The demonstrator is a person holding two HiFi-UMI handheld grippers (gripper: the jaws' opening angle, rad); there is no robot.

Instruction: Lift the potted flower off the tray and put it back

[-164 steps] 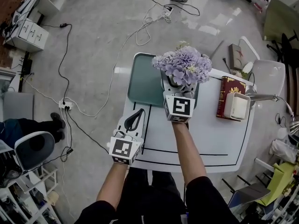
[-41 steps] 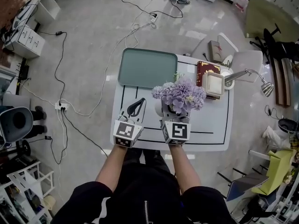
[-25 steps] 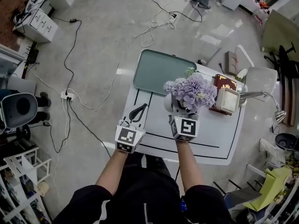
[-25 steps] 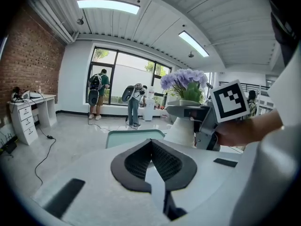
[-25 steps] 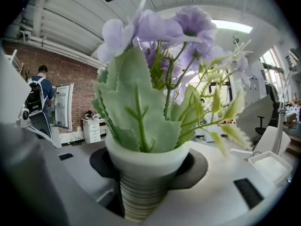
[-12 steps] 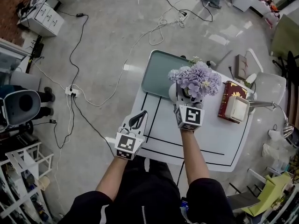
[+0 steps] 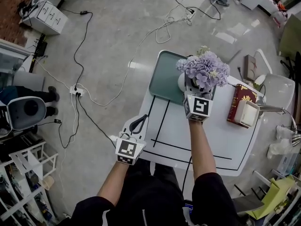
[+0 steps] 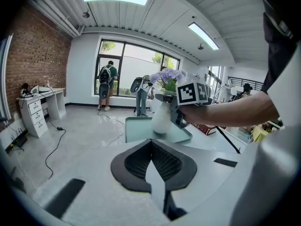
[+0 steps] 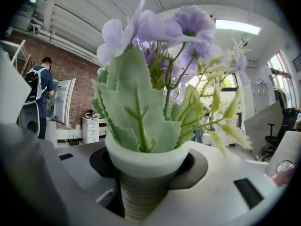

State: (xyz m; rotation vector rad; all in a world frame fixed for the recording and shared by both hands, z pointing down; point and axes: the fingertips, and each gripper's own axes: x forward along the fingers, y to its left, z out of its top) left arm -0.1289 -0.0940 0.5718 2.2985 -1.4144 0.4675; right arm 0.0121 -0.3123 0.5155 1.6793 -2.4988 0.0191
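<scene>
A potted flower with lilac blooms and a white ribbed pot is held in my right gripper, whose jaws are shut on the pot. It hangs over the near right part of the teal tray; I cannot tell whether it touches. In the right gripper view the pot fills the space between the jaws of the right gripper, under green leaves. My left gripper is shut and empty over the table's front left corner. The left gripper view shows its pads together, with the pot and tray beyond.
A white table with black lines holds a red book and a white box at the right. A lamp and a white chair stand beyond. Cables cross the floor. People stand by a window.
My right gripper has carried the flower away from me, from the table's middle to over the tray. My left gripper has drifted toward the table's front left corner.
</scene>
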